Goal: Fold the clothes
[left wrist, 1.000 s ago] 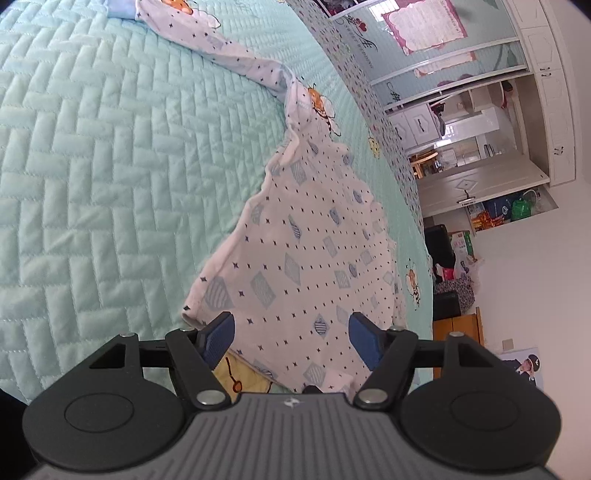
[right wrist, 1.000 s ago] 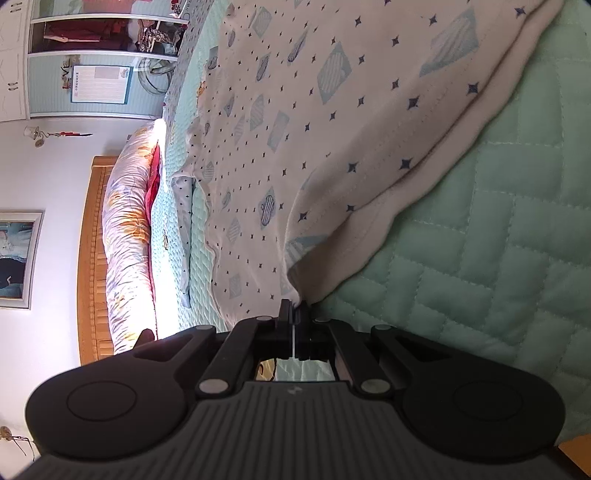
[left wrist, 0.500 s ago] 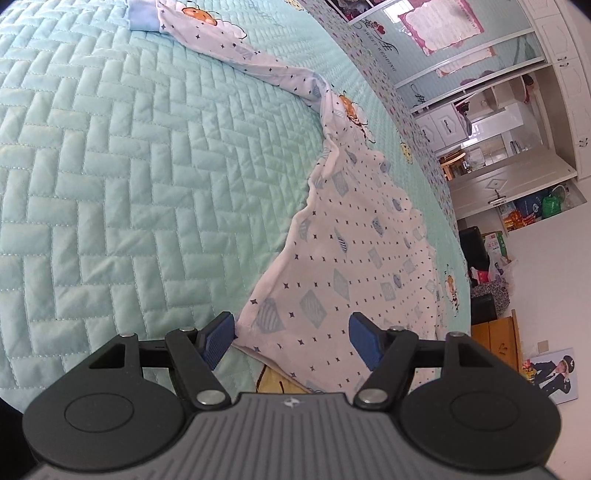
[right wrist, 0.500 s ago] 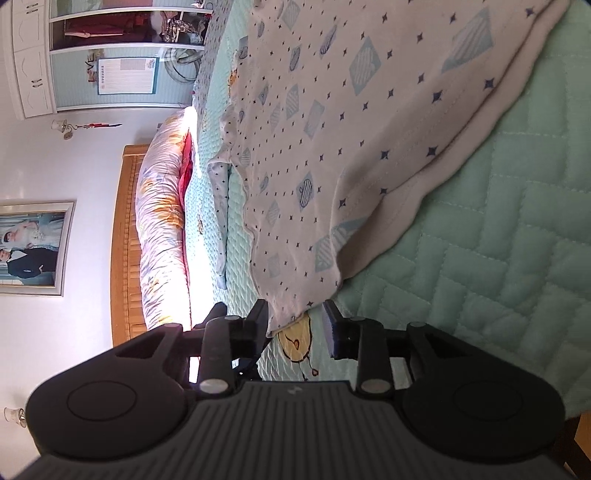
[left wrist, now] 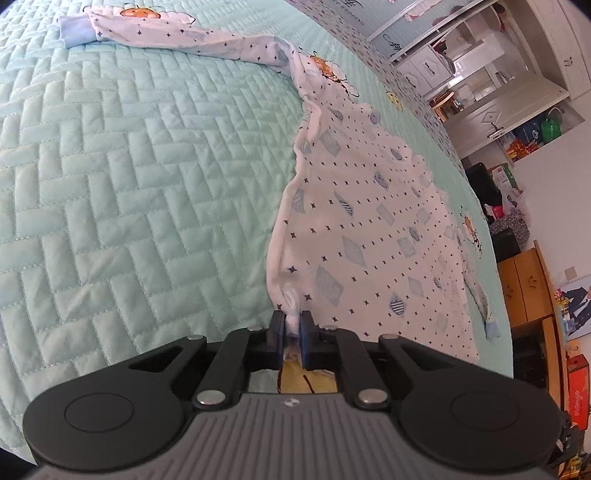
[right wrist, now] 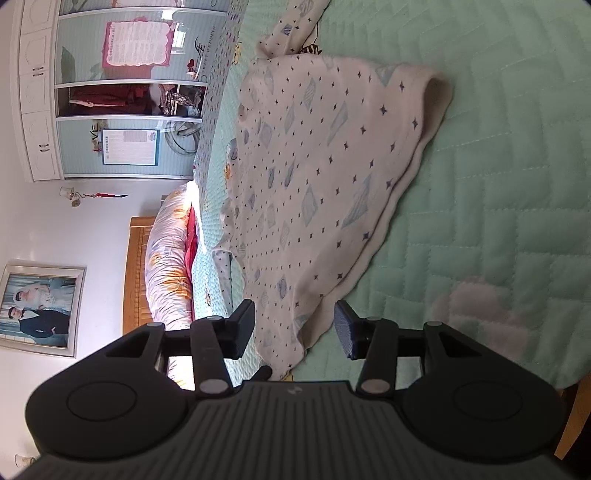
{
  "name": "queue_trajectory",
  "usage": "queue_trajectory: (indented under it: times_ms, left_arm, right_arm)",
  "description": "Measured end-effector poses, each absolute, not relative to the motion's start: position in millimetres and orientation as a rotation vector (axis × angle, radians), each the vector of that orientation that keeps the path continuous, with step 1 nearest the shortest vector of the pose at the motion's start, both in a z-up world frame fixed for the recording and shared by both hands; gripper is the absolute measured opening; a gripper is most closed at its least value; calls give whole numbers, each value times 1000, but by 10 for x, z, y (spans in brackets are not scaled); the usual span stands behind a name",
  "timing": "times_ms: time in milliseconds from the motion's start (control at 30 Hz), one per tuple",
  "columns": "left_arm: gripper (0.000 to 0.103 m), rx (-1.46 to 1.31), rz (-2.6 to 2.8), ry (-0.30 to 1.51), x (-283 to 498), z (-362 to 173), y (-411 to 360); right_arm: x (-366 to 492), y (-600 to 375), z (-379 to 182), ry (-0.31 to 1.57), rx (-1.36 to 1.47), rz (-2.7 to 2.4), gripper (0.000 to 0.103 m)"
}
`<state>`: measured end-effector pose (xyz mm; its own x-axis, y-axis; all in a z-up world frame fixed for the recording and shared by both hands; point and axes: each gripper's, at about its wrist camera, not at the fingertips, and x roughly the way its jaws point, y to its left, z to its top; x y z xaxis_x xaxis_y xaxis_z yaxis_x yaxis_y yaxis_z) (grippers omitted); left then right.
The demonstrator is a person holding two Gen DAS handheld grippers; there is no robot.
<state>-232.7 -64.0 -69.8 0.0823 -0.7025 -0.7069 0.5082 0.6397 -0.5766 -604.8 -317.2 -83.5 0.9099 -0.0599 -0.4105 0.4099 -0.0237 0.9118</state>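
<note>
A white garment [left wrist: 369, 229] with small dark stars and blue diamonds lies on the bed; its sleeve with a blue cuff [left wrist: 75, 31] stretches off to the far left. My left gripper [left wrist: 291, 332] is shut on a bunched corner of the garment's hem. In the right wrist view the same garment [right wrist: 314, 184] lies spread out, its near edge between the fingers. My right gripper [right wrist: 295, 328] is open, one finger on each side of that edge, holding nothing.
The bed has a mint-green quilted cover [left wrist: 129, 184]. A rolled floral duvet [right wrist: 170, 258] lies against the wooden headboard [right wrist: 136, 273]. Wardrobes [right wrist: 40, 92] line the wall, and a wooden cabinet [left wrist: 524, 288] stands beyond the bed's edge.
My left gripper was open over the hem and has shut on its corner. My right gripper was shut on the garment's edge and has opened, letting it drop onto the bed.
</note>
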Motion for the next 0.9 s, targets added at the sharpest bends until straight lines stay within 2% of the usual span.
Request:
queue_trajectory:
  times_ms: [200,500,900]
  left_arm:
    - [8,-160,-861,1128,-2141,-637,-569]
    - [9,-163,-865,1151,-2168,-746,-595]
    - [11,-136,-851,1143,-2199,-738,-626]
  right_arm:
    - [-6027,-3213,-805,327,1446,-410,49]
    - [-6281,-3355,-881,221,1521,-424,51]
    - [-6203,-3500,-923,236,1540,-519,54]
